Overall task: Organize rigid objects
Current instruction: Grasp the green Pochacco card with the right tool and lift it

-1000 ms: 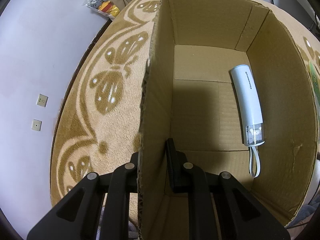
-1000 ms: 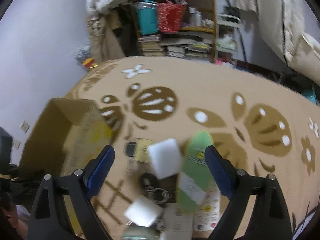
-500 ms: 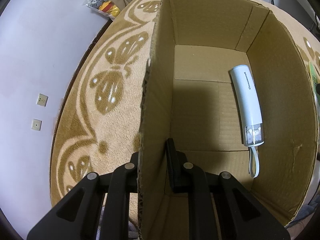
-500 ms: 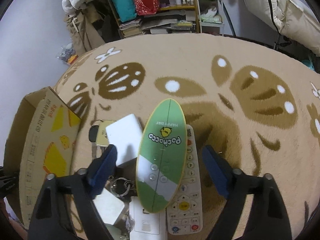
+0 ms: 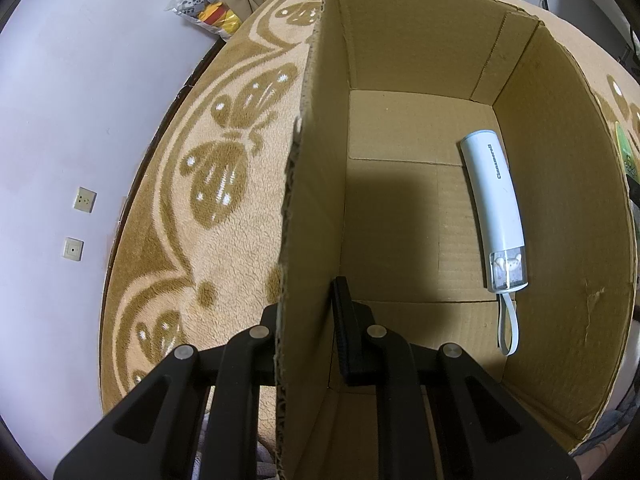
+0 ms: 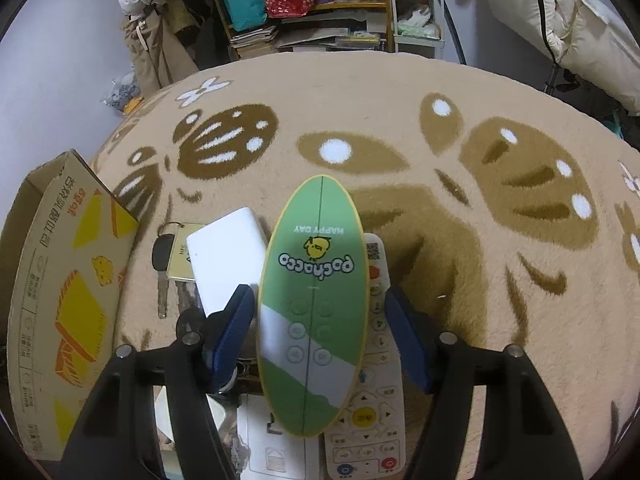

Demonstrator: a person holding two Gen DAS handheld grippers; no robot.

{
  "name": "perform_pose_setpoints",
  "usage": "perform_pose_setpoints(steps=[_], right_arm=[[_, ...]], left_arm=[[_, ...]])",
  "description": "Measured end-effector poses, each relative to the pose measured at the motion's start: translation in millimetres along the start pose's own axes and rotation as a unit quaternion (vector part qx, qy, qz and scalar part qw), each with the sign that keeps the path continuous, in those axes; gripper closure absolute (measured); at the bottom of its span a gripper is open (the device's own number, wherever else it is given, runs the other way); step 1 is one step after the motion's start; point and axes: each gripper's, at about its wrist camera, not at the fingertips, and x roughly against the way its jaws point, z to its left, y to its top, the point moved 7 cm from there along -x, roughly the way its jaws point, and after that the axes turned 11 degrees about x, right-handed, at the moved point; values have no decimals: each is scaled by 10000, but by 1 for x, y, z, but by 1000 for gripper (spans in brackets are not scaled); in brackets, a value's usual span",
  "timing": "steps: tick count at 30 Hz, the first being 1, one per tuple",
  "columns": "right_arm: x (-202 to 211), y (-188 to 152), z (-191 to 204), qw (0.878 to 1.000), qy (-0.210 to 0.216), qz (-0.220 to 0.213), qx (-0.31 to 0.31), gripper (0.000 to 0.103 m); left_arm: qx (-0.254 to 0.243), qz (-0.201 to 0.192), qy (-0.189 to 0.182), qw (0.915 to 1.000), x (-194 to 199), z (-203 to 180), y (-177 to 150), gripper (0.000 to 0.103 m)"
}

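My left gripper [image 5: 308, 304] is shut on the left wall of an open cardboard box [image 5: 316, 184], one finger inside and one outside. On the box floor lies a white tube-shaped device [image 5: 494, 204] with a clear end and a strap. In the right wrist view my right gripper [image 6: 320, 328] is open, with its blue fingers [image 6: 236, 320] on either side of a green oval "pochacco" case [image 6: 316, 280]. A gap shows at the right finger. The case lies on a white remote control [image 6: 370, 424] and beside a white power bank [image 6: 224, 260].
The box's printed outer side [image 6: 60, 280] stands left of the pile on the patterned rug [image 6: 460, 128]. A key with a tag card [image 6: 174, 258] and flat white items [image 6: 272, 452] lie around the case. Cluttered shelves [image 6: 312, 8] stand beyond the rug.
My right gripper has come forward and down over the pile, so the green oval case now sits between its fingers. The left gripper and the box have not moved.
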Motion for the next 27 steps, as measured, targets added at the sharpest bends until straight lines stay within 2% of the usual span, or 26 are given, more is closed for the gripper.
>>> perform_pose_setpoints(steps=[11,15,19,21,27], right_arm=[[-6,-10,-9,9997,17,221,-90,31],[-6,-12,-11,9996,76,167,-212,31],[-4,-12,-11,9997,24,122,-196,38],[-3,-11,-13,9997,1,121,-231,45],[-1,-11,-16,9995,-47,71,-312,45]], left_arm=[[-15,-1,25,10000,1,-2,-1,89],[-8,1,22,10000,1,-2,-1,89],[-14,2,27,10000,1,-2,-1,88],[-14,4,29,10000,0,-2,-1,88],[-9,4,17,10000,1,-3,-1,88]])
